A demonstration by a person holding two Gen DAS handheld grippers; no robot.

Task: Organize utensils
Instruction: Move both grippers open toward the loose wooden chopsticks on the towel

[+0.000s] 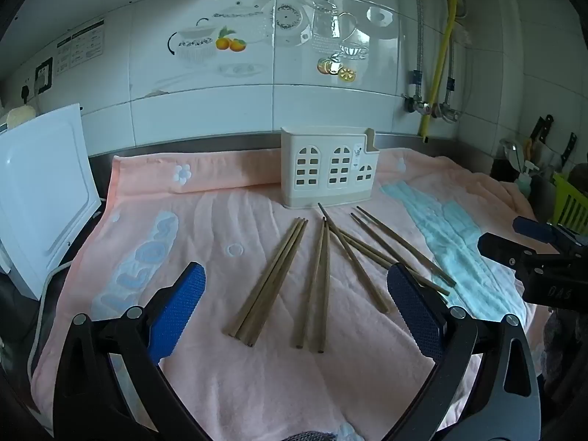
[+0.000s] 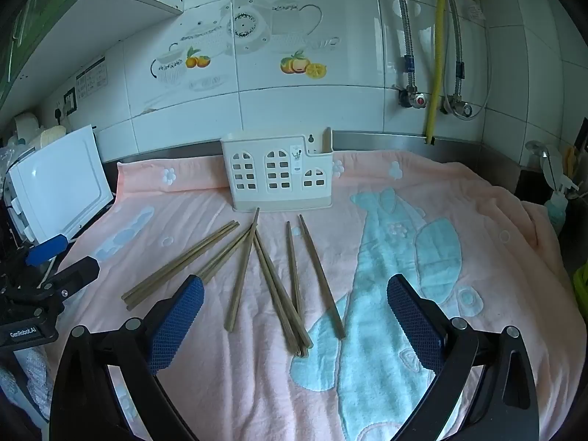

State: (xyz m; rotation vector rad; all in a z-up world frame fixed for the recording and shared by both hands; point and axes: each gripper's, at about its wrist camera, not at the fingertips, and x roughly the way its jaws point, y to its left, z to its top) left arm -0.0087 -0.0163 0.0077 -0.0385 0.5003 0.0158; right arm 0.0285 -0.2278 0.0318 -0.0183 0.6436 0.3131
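Several wooden chopsticks [image 1: 316,283] lie fanned out on a pink towel [image 1: 235,375], also in the right wrist view [image 2: 279,286]. A cream utensil holder [image 1: 329,167] shaped like a house stands upright behind them by the wall; it also shows in the right wrist view [image 2: 279,178]. My left gripper [image 1: 296,307] is open and empty, above the near ends of the chopsticks. My right gripper [image 2: 296,316] is open and empty, above the towel just right of the chopsticks. The right gripper shows at the edge of the left wrist view [image 1: 533,242], the left in the right wrist view [image 2: 55,257].
A white appliance [image 1: 40,191] leans at the left of the towel. Tiled wall with water valves [image 1: 430,106] and a yellow pipe [image 1: 439,70] at the back. Knives [image 1: 544,136] and a green rack [image 1: 569,205] stand at the far right.
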